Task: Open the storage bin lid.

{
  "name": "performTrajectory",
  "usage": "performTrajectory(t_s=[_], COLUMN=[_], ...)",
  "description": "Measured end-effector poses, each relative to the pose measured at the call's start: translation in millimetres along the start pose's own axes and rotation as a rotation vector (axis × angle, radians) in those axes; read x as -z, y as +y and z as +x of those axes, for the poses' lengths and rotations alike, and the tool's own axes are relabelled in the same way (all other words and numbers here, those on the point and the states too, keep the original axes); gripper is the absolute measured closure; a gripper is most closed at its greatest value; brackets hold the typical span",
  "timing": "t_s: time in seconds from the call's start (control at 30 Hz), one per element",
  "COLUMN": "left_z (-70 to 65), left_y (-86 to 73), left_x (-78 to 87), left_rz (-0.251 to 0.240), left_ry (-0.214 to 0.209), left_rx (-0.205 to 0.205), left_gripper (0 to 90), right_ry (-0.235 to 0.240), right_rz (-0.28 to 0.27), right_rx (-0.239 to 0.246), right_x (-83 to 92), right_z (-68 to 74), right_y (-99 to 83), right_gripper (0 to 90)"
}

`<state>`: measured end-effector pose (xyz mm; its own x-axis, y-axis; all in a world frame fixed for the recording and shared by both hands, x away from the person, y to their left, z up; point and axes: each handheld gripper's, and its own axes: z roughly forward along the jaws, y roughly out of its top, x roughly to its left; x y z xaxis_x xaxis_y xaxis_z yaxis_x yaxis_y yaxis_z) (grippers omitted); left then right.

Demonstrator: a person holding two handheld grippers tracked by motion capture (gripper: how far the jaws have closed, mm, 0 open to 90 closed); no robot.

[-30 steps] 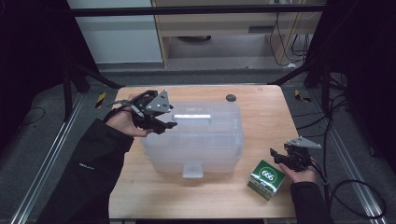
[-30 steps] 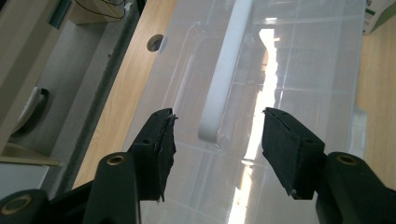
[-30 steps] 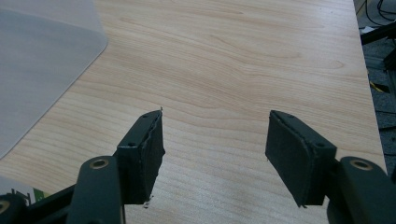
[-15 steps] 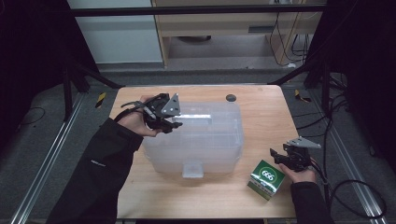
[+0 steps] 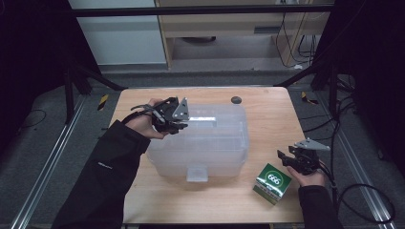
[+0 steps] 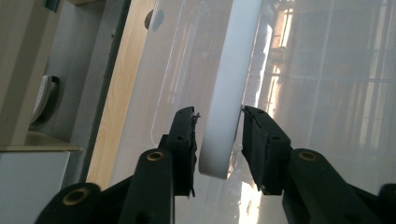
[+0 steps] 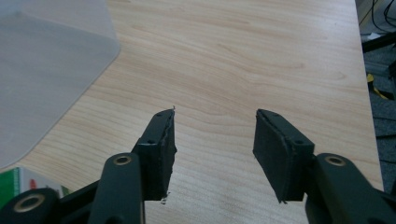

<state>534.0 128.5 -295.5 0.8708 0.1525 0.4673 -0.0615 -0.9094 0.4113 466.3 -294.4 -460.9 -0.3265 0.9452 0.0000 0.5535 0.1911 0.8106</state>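
Note:
A clear plastic storage bin (image 5: 210, 148) with its lid on sits in the middle of the wooden table (image 5: 267, 119). My left gripper (image 5: 184, 124) lies over the lid's left end. In the left gripper view its jaws (image 6: 218, 112) straddle the white handle bar (image 6: 226, 84). They have just been closing, and only thin slivers of gap remain beside the pads. My right gripper (image 5: 282, 157) hovers low over bare wood at the right. It stands open (image 7: 215, 116) with nothing between its jaws, which have just narrowed a little. A green box marked 666 (image 5: 272, 183) rests beside it.
A small dark round disc (image 5: 235, 99) lies near the table's far edge. The bin's front latch (image 5: 197, 172) faces the near edge. The bin's rounded corner (image 7: 51, 70) and the green box (image 7: 11, 184) lie left of my right gripper.
My left gripper has slid right and slightly down onto the lid's handle, and its jaws have drawn closer together. The right hand has stayed in place.

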Motion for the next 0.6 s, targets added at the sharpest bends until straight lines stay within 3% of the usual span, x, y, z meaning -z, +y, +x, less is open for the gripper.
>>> performTrajectory(t_s=[0.37, 0.6], left_z=[-1.3, -4.6], left_y=[4.2, 11.2], left_x=[2.9, 4.5], left_rz=[0.022, 0.057], left_ry=[0.013, 0.038], left_rx=[-0.021, -0.046], left_gripper=[71.7, 72.8], right_ry=[0.014, 0.081], right_rz=[-0.03, -0.05], right_rx=[0.055, 0.092], right_x=[17.0, 27.2], right_z=[15.8, 39.2], right_y=[22.8, 40.4], right_gripper=[58.2, 62.2])
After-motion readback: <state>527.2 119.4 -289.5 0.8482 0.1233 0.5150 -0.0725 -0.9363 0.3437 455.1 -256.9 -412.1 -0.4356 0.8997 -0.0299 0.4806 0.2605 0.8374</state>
